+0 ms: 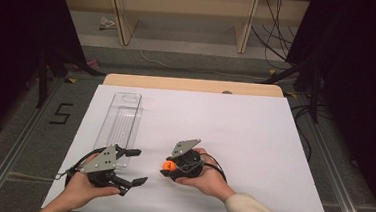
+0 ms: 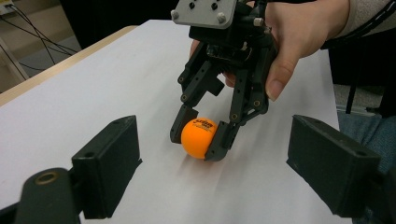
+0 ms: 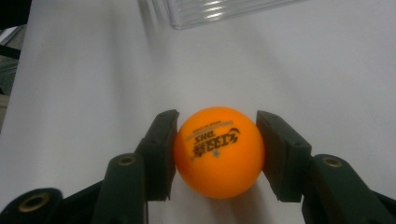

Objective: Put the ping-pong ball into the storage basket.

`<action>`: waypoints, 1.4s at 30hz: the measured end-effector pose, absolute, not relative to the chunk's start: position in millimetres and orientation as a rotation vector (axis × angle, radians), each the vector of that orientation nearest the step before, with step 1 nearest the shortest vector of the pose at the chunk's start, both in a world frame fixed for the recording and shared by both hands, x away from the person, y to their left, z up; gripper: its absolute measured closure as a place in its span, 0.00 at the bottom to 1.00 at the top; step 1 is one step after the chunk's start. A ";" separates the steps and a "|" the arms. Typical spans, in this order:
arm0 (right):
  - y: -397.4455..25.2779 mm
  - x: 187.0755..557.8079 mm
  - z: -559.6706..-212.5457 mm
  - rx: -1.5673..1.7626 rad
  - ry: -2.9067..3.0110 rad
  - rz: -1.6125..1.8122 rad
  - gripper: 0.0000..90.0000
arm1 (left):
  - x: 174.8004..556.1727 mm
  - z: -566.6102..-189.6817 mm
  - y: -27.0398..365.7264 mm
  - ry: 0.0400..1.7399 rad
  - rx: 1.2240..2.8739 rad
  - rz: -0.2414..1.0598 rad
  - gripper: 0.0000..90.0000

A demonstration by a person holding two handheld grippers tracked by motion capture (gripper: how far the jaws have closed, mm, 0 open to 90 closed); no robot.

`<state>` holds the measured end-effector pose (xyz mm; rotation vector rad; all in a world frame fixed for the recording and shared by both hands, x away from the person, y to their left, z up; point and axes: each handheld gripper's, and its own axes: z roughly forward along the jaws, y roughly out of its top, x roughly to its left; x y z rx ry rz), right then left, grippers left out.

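ball (image 3: 218, 151) between right claw (image 1: 167, 168) jaws | left claw (image 1: 134, 166) just left | tray (image 1: 120, 119) behind

Place: most likely a lab or recording studio set up for capture work.
Table: a wooden table (image 1: 192, 84) covered by a plain white sheet (image 1: 214, 138).
Surround: black curtains (image 1: 363, 73) on both sides.
Floor: grey carpet with loose cables (image 1: 276, 37), a taped number 5 (image 1: 61, 113) and metal rails (image 1: 12, 159).
Background: bare plywood panels (image 1: 122, 16), dim and hard to make out.
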<state>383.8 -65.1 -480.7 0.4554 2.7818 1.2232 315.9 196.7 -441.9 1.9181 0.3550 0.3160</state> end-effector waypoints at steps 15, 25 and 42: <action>-68.3 387.2 -468.0 0.468 2.739 1.264 0.57 | 315.7 -441.8 196.6 0.352 1.920 0.318 0.18; -68.8 389.9 -457.3 0.470 2.706 1.294 0.57 | 315.5 -441.7 196.2 0.350 1.922 0.317 0.18; -70.6 395.9 -441.9 0.483 2.654 1.326 0.57 | 315.4 -442.3 195.5 0.353 1.924 0.315 0.18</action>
